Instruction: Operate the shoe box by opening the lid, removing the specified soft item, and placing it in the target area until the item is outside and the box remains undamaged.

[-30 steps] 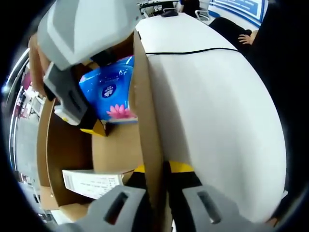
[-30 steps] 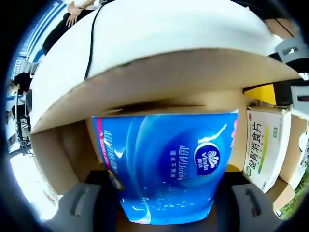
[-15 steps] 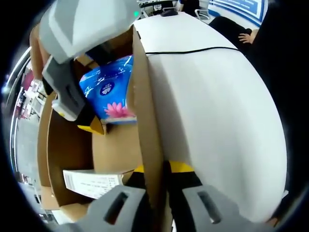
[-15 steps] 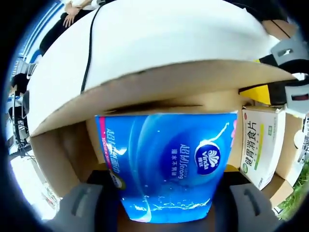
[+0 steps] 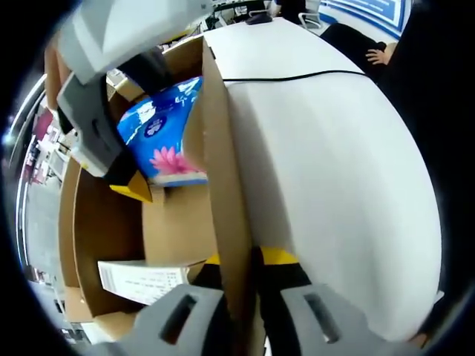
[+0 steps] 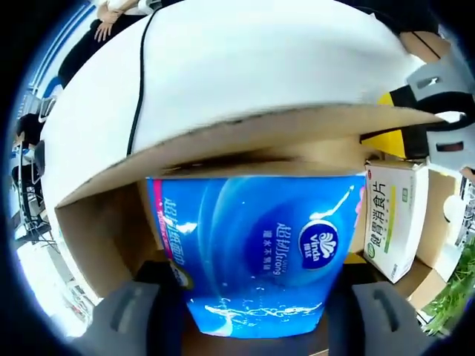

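Observation:
The brown cardboard shoe box [image 5: 104, 230] lies open on a white table. Its raised lid panel [image 5: 226, 193] runs between my left gripper's [image 5: 249, 311] jaws, which are shut on its edge. A blue soft tissue pack [image 5: 167, 137] with a pink flower hangs above the box floor. One grey finger [image 5: 93, 141] of the right gripper shows beside it. In the right gripper view the same pack [image 6: 256, 252] sits between the jaws of my right gripper [image 6: 252, 315], shut on it, under the overhanging lid [image 6: 245, 137].
A white-and-green small carton [image 6: 390, 222] lies inside the box to the right of the pack, and a white printed label [image 5: 141, 280] is on the box's near end. A black cable [image 5: 297, 76] crosses the white table [image 5: 334, 185]. A person's hand [image 5: 378, 55] rests at the far edge.
The right gripper has lifted the tissue pack a little higher, up from the box floor. The left gripper still holds the lid in the same place.

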